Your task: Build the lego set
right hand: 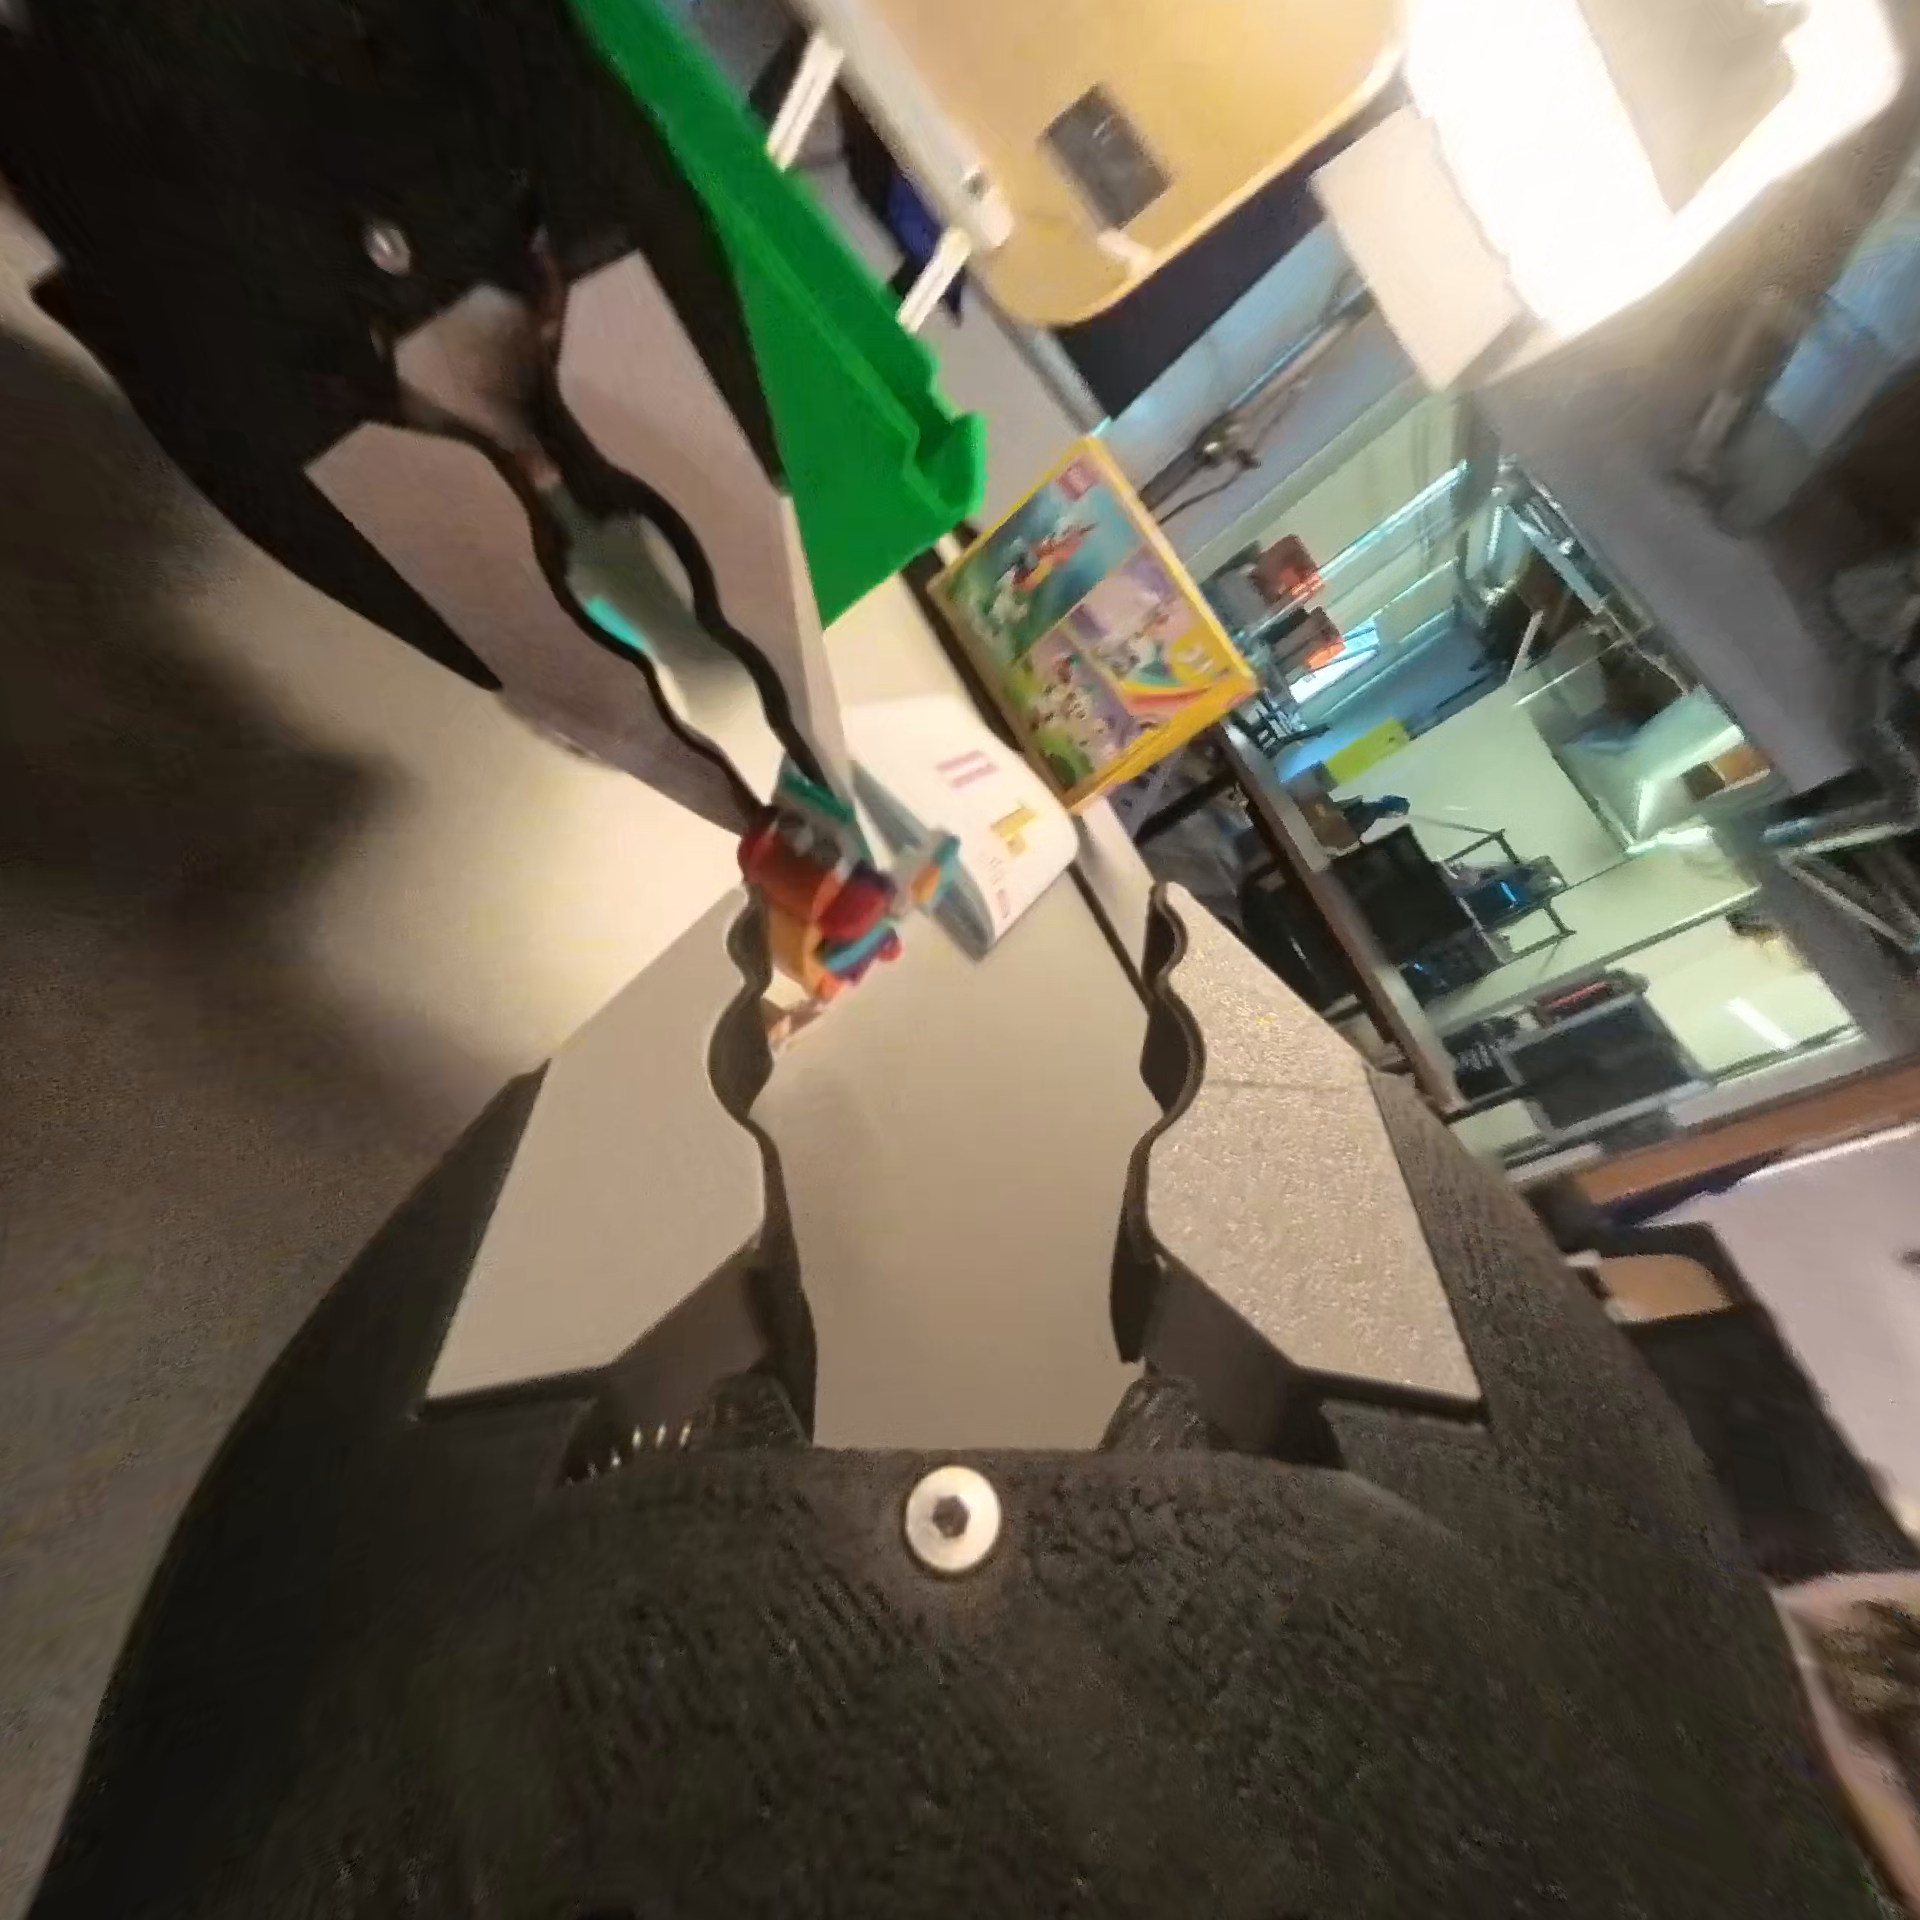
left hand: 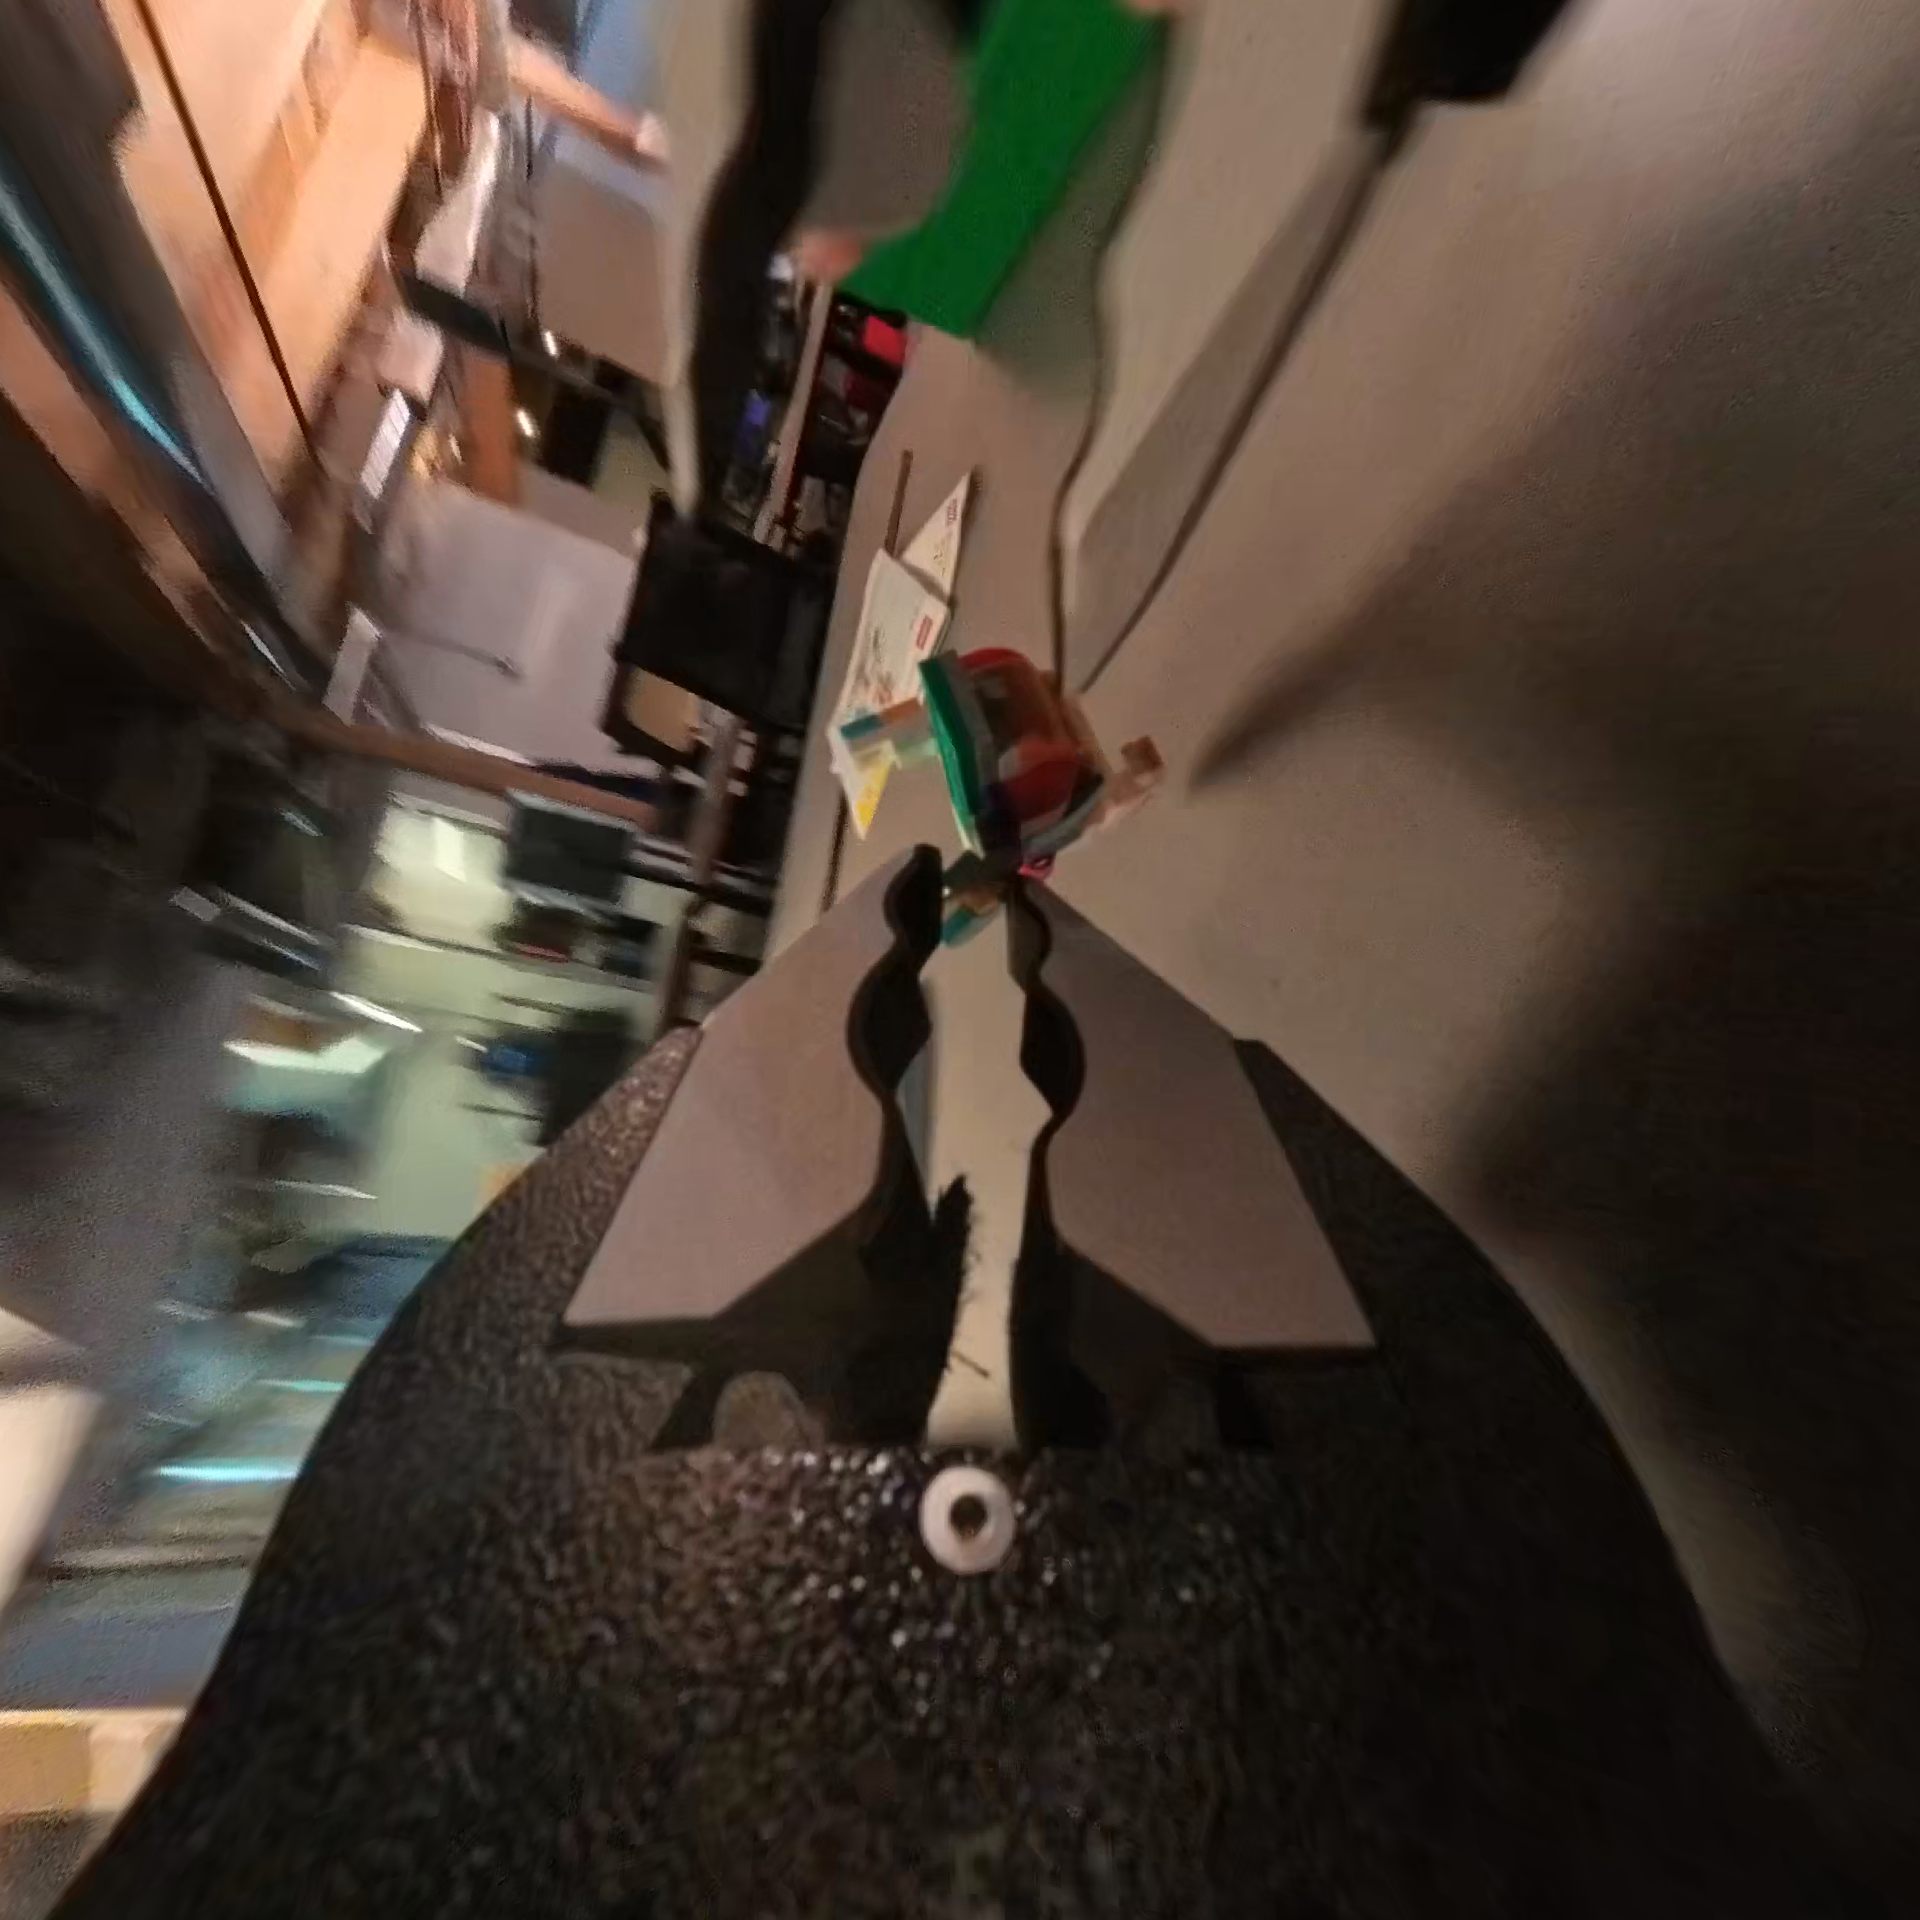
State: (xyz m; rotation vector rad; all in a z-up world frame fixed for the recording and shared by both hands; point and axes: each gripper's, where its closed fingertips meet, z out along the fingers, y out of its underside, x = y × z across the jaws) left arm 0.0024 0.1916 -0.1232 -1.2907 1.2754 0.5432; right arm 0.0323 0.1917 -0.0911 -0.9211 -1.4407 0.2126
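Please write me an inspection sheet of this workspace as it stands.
Surface: grey table, partly shadowed.
Things: multicoloured brick model, lifted off the table.
Clutter: booklet; colourful box; green bin.
Grippers: left gripper shut on the model's lower end; right gripper open, the model beside its left finger.
Cables: two across the table.
Surroundings: blurred shelving, a person's arm.
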